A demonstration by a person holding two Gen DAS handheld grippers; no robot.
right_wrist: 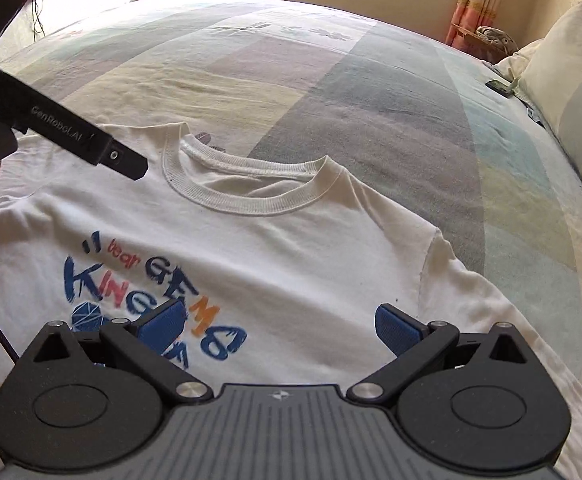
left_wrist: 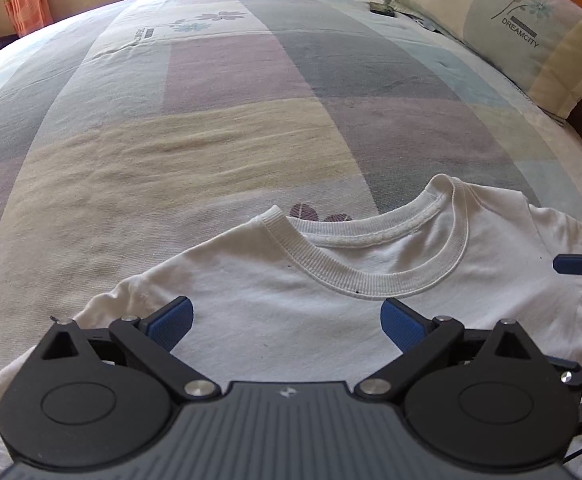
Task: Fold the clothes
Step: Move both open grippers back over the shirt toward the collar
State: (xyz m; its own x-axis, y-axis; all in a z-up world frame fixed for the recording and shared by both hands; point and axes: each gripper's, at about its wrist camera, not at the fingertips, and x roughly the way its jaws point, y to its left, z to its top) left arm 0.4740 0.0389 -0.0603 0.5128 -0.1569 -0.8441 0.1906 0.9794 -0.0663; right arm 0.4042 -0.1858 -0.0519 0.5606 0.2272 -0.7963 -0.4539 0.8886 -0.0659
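**Shirt flat ahead, collar away from me, both tools over the chest**

The white T-shirt [right_wrist: 275, 248] lies spread face-up on the bed [left_wrist: 219, 128], its printed front towards me and its collar [left_wrist: 375, 264] at the far end. So its long axis runs straight away from my tools, hem somewhere below the frame where I cannot see it, neck pointing towards the far side of the bed.

My left tool [left_wrist: 287, 324] hangs over the upper chest just short of the collar, jaws spread wide and empty. My right tool [right_wrist: 277, 324] sits lower over the shirt, above the coloured lettering [right_wrist: 147, 292], also wide open with nothing between its pads. In the right wrist view the body of the left tool crosses the top left corner over the shirt's shoulder, so the two are side by side across the shirt's width.

What matters for me: the sleeve [right_wrist: 463, 280] on the right lies just beyond my right tool, out to its right, and I judge that arm the nearer one for it. The other sleeve [left_wrist: 131, 300] falls to my left tool's left. Folding, I think, starts by bringing a side inward across that long axis. A pillow [left_wrist: 511, 28] lies well apart at the bed's head.
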